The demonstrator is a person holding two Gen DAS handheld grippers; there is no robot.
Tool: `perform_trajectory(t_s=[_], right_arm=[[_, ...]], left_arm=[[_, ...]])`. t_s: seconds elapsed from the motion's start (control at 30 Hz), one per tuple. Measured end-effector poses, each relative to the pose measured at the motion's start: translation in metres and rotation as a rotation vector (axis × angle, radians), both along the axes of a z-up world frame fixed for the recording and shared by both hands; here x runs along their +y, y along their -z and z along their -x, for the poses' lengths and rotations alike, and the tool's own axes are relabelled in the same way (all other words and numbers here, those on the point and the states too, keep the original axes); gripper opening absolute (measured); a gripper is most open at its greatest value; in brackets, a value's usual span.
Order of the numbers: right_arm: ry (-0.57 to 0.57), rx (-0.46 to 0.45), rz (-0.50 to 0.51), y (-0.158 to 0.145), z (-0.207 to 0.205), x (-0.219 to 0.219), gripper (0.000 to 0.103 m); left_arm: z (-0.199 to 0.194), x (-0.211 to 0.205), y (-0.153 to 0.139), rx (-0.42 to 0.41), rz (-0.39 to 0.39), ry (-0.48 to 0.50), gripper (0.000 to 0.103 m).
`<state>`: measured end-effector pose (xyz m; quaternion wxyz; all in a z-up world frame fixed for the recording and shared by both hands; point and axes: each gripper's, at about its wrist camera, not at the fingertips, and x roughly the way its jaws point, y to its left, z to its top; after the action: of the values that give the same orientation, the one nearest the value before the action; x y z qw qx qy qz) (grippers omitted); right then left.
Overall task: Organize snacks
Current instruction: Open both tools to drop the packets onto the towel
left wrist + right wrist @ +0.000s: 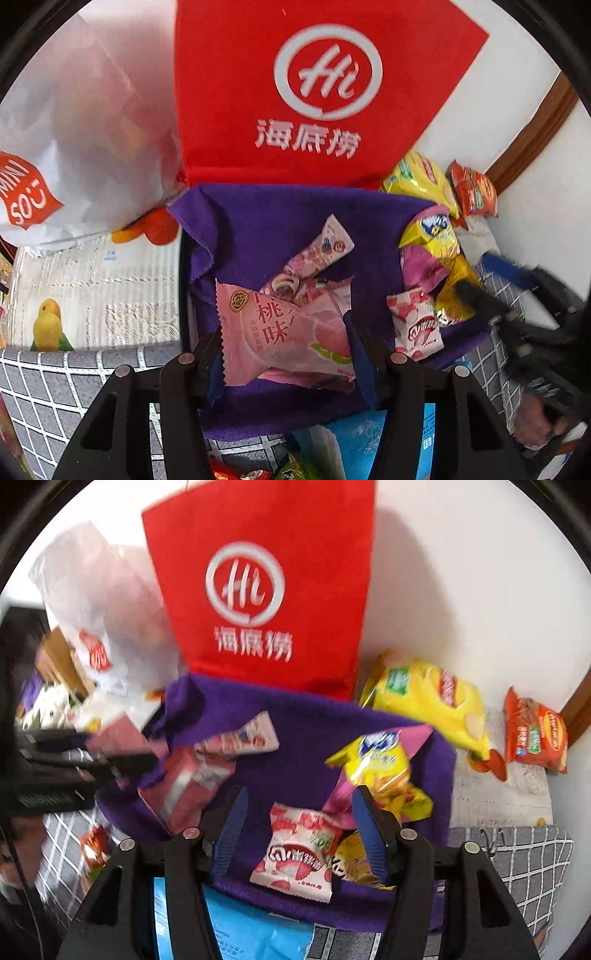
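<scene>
A purple cloth (251, 229) (295, 731) lies on the table with several snack packs on it. My left gripper (284, 354) is shut on a pink peach-flavour pack (280, 332) held above the cloth; it shows blurred in the right wrist view (184, 786). My right gripper (299, 834) is open over a white strawberry pack (299, 853) (415, 325), which lies on the cloth between the jaws. A yellow and pink snack bag (380, 771) (432, 251) lies beside it. A long pink and white pack (321, 251) (243, 738) lies farther back.
A red paper bag (314, 92) (266, 590) stands behind the cloth, a white plastic bag (81, 129) to its left. A yellow chip bag (428, 698) and an orange pack (535, 734) lie at the right by the wall. A blue pack (251, 930) lies near.
</scene>
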<state>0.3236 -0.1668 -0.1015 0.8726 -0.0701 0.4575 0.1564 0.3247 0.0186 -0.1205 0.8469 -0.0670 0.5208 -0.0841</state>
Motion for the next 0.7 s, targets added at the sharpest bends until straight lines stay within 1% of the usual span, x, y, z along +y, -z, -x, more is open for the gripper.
perform_trajectory(t_s=[0.1,0.23,0.47,0.67,0.7], right_arm=[[0.031,-0.035,-0.025,-0.012,0.002,-0.007,0.062],[0.03,-0.06,-0.033,-0.021,0.005,-0.01,0.062],[0.037,-0.095,-0.032,-0.032,0.009,-0.016,0.063],[0.039,-0.109,-0.061,-0.042,0.014,-0.02,0.063],[0.034,-0.116,-0.063,-0.043,0.016,-0.019,0.063]], left_arm=[[-0.001,-0.006,0.007,0.022,0.0,0.014,0.055],[-0.003,-0.007,0.012,0.042,0.039,0.025,0.056],[0.001,-0.015,0.008,0.019,0.068,0.063,0.056],[0.002,-0.022,0.007,0.02,0.055,0.082,0.061],[0.002,-0.022,0.005,0.013,0.058,0.081,0.065]])
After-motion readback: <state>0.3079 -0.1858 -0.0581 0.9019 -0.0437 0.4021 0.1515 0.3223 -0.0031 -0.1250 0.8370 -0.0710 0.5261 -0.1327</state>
